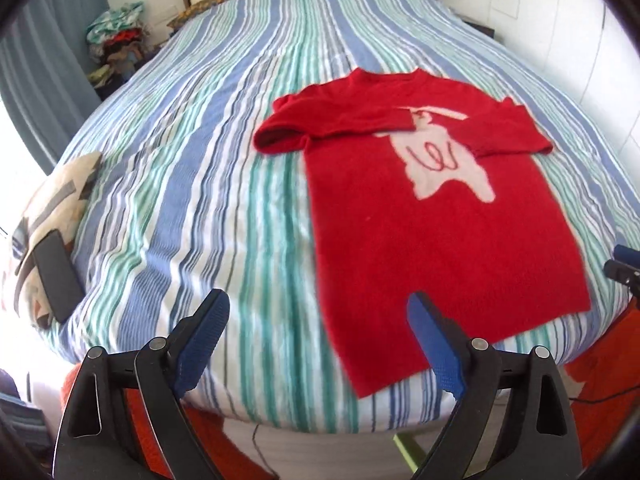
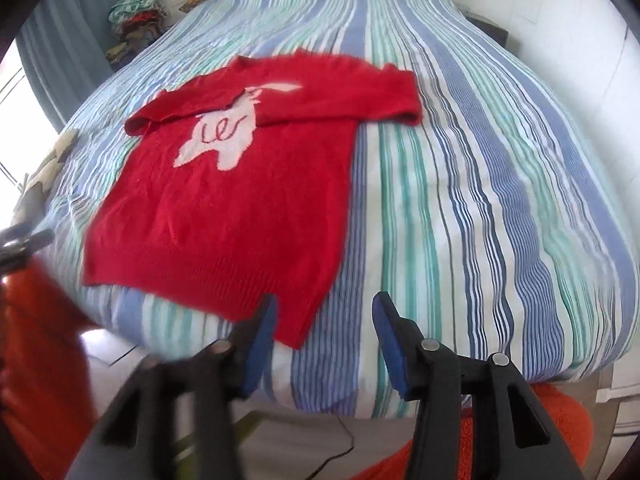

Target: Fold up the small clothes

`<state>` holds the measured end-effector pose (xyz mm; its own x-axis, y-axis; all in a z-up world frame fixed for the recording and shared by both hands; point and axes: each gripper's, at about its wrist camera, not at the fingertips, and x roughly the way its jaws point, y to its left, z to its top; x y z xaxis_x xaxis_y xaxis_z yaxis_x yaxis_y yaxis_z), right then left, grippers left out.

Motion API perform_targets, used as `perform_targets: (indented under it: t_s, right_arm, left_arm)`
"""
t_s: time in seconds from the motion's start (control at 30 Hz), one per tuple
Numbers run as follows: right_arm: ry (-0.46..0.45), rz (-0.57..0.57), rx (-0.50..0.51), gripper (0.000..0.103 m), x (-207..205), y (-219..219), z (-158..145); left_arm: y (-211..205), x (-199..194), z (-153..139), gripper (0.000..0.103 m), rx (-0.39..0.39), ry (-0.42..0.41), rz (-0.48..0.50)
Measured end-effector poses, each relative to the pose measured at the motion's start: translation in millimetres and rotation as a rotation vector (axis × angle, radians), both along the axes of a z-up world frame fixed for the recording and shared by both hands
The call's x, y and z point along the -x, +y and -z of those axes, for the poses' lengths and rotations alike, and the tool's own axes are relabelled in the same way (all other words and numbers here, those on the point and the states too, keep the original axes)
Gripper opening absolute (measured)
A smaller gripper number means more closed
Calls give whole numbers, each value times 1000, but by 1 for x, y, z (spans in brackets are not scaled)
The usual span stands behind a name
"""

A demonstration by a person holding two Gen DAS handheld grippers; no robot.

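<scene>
Red sweater [image 1: 420, 232] spread flat on the striped bedspread [image 1: 192, 152], front up, with a pale pink animal figure [image 1: 444, 156] on the chest and both sleeves folded inward across it; hem lying near the close edge of the bed.

Left gripper [image 1: 318, 324] hovering above that edge, blue-padded fingers [image 1: 204, 340] spread wide, nothing between them; right-hand finger [image 1: 436, 348] seen over the hem corner of the sweater, apparently above it rather than pressing on it. No cloth pinched.

Right gripper [image 2: 324, 336] likewise above the bed's near edge, fingers [image 2: 390, 344] parted about halfway, gap empty; left-hand finger [image 2: 260, 344] overlapping the sweater's lower corner in the right wrist view, contact impossible to tell through the blur.

Black phone [image 1: 56, 276] resting on a patterned cushion [image 1: 52, 216] at the left side of the bed, well apart from the sweater. Pile of clothes [image 1: 116, 40] beside a grey-blue curtain [image 1: 52, 60] in the far left corner. Orange fabric [image 2: 40, 360] low in the right wrist view, blurred
</scene>
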<state>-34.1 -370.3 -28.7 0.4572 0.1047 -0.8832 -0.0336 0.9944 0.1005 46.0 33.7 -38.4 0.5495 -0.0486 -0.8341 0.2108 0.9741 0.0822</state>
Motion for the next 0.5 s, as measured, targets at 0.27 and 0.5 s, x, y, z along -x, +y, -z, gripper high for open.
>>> perform_targets:
  t_s: [0.27, 0.5]
  right_arm:
    - [141, -127, -51, 51, -34, 45, 87]
    - [62, -182, -9, 53, -44, 30, 25]
  left_arm:
    - [-43, 7, 93, 94, -58, 199, 80]
    - [-22, 29, 54, 97, 12, 91, 45]
